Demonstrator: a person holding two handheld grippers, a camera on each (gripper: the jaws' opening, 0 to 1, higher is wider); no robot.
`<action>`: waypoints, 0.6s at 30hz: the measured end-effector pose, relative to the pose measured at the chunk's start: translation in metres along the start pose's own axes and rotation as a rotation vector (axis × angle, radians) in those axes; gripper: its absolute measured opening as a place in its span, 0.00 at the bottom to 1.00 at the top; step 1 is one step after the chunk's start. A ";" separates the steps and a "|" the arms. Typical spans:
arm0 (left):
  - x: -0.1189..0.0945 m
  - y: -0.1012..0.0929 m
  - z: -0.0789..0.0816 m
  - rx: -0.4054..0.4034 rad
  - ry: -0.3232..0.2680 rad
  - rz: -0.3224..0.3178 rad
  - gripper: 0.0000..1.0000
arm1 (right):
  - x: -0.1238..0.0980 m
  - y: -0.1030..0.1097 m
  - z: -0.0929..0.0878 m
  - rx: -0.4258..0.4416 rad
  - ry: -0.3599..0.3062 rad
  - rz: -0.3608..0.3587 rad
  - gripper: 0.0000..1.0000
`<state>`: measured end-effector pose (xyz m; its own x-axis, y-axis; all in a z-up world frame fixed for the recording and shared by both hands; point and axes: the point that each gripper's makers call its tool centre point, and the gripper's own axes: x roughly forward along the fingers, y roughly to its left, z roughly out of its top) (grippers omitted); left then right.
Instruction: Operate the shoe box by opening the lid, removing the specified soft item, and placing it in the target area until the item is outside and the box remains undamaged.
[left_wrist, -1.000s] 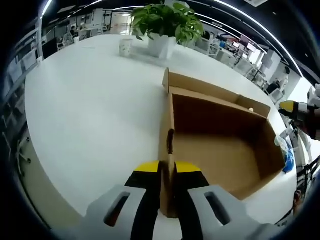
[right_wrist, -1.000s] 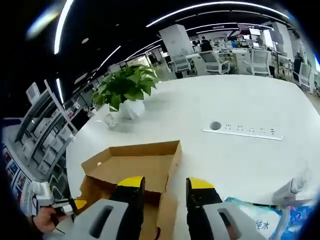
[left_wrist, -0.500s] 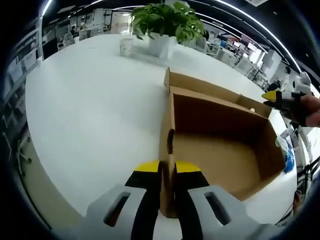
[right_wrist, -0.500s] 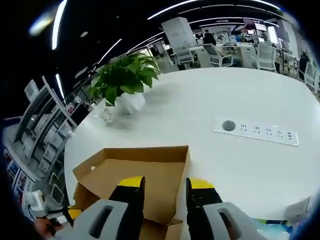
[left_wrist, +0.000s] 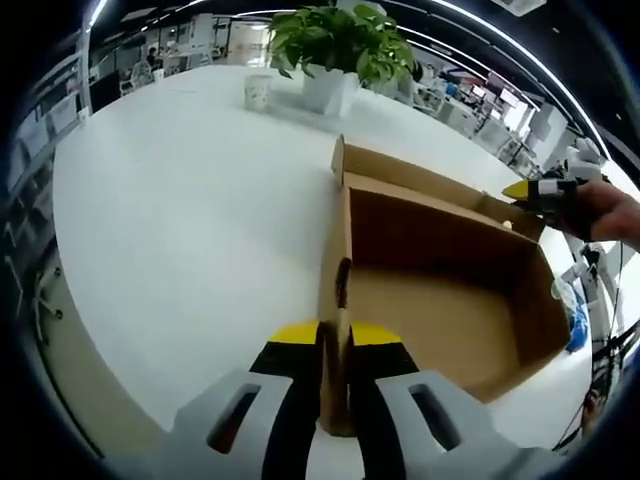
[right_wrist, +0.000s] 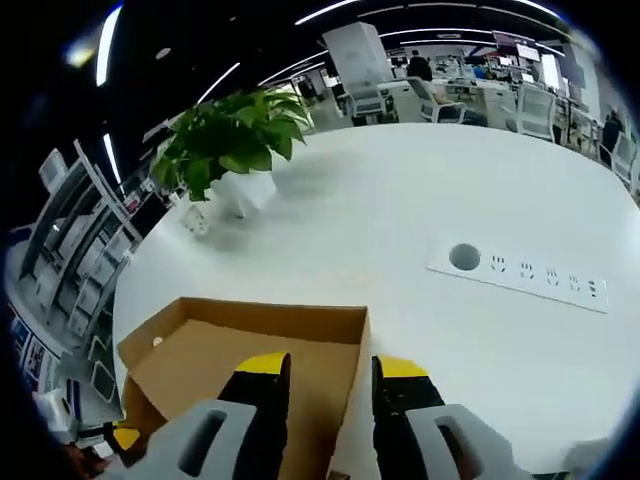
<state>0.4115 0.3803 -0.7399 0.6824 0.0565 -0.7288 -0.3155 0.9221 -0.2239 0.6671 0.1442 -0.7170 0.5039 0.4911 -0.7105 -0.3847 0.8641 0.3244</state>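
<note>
Left gripper (left_wrist: 334, 335) clamped on box (left_wrist: 440, 290) wall, right gripper (right_wrist: 325, 368) parted above lid (right_wrist: 250, 350); best folded gently, box steadied.

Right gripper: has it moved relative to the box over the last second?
Yes. In the left gripper view the right gripper has come in from beyond the far end of the shoe box to just over the far rim.

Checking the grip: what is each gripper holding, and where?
Left gripper pinches the shoe box by its near side wall; right gripper holds nothing.
</note>
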 end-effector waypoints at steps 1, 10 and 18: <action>0.000 0.000 0.000 -0.003 0.000 0.000 0.07 | 0.005 0.000 0.001 -0.014 0.011 0.001 0.29; 0.000 0.001 0.000 -0.013 -0.001 0.004 0.07 | 0.030 -0.009 0.001 -0.050 0.074 -0.045 0.27; 0.001 0.001 -0.001 -0.010 -0.004 0.006 0.07 | 0.039 -0.023 -0.008 -0.048 0.110 -0.090 0.08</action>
<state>0.4113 0.3807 -0.7408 0.6834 0.0636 -0.7272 -0.3260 0.9179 -0.2262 0.6888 0.1423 -0.7571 0.4516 0.3948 -0.8001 -0.3800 0.8965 0.2278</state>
